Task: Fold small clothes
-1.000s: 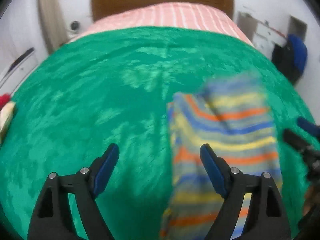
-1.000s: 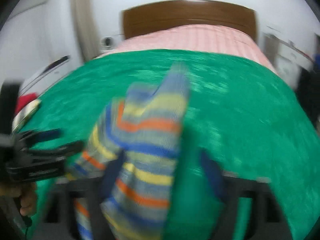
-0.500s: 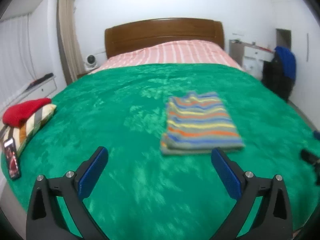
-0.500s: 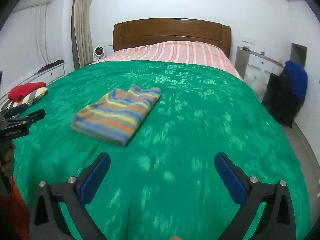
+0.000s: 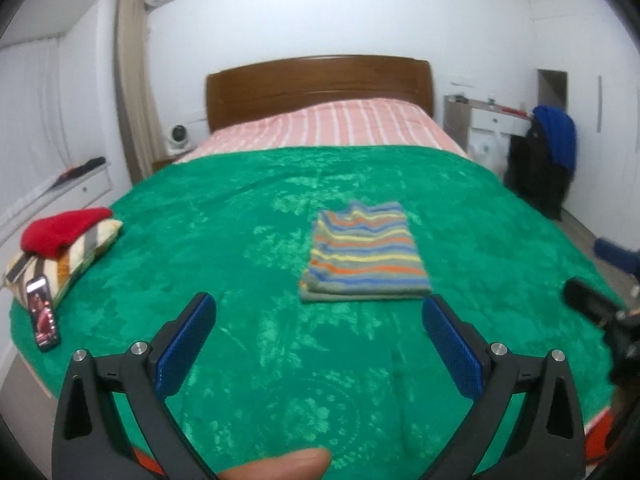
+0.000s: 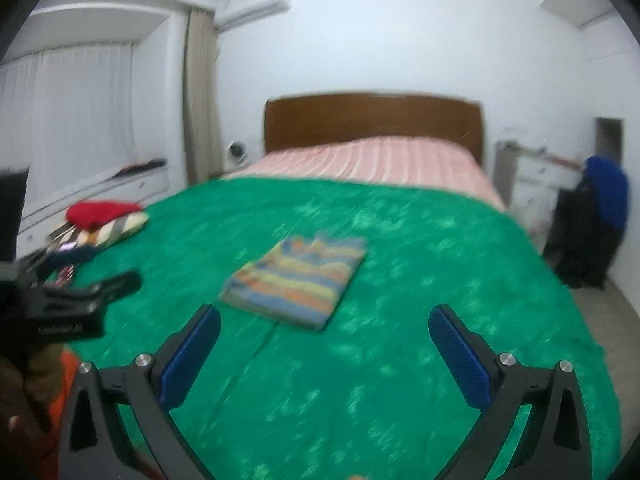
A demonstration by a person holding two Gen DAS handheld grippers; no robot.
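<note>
Shirt [image 5: 364, 256] released a second ago, now left folded on blanket [image 5: 240, 240]; both grippers [image 5: 318, 344] [image 6: 324, 350] drawn back, wide open, empty—fold judged done.

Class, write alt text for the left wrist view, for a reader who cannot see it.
A folded striped garment lies flat on a green blanket covering a bed, beyond the open left gripper, which holds nothing. At the blanket's left edge a red item sits on a striped cushion, with a phone beside it.

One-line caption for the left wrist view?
Open left gripper hovers before a folded striped garment lying on the green blanket.
</note>
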